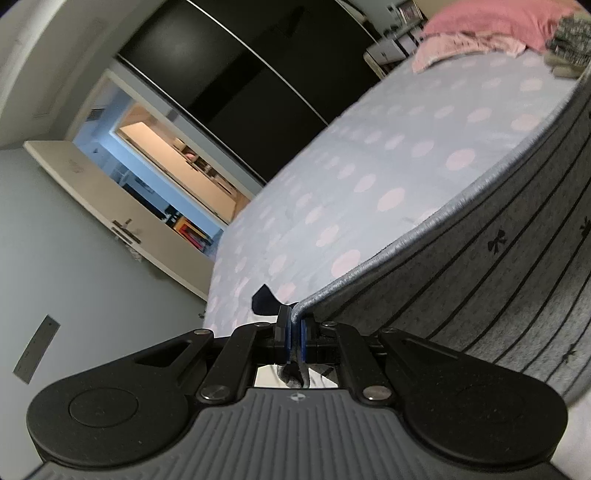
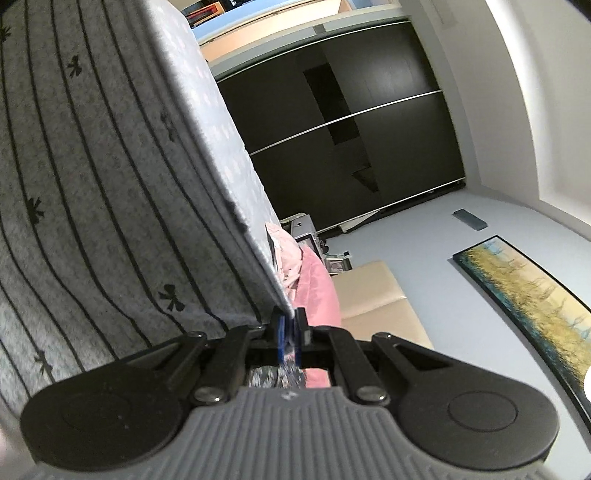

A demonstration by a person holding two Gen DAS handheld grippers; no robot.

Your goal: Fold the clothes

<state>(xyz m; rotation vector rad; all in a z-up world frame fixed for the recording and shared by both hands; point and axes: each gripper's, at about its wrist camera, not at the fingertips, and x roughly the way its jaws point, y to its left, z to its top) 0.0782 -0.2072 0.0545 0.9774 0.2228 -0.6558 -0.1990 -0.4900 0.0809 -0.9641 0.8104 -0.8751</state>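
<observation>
A grey garment with thin black stripes and small black bows hangs stretched between both grippers. My left gripper is shut on one corner of its hemmed edge, and the cloth spreads away to the right. In the right wrist view the same garment fills the left side, with my right gripper shut on its other corner. Behind the cloth lies the bed with a pale blue sheet dotted pink. A small dark piece of cloth lies on the sheet just beyond the left fingertips.
A pink blanket and a patterned bundle lie at the far end of the bed. A dark sliding wardrobe stands behind. An open white door is at left. A beige headboard and a framed painting are at right.
</observation>
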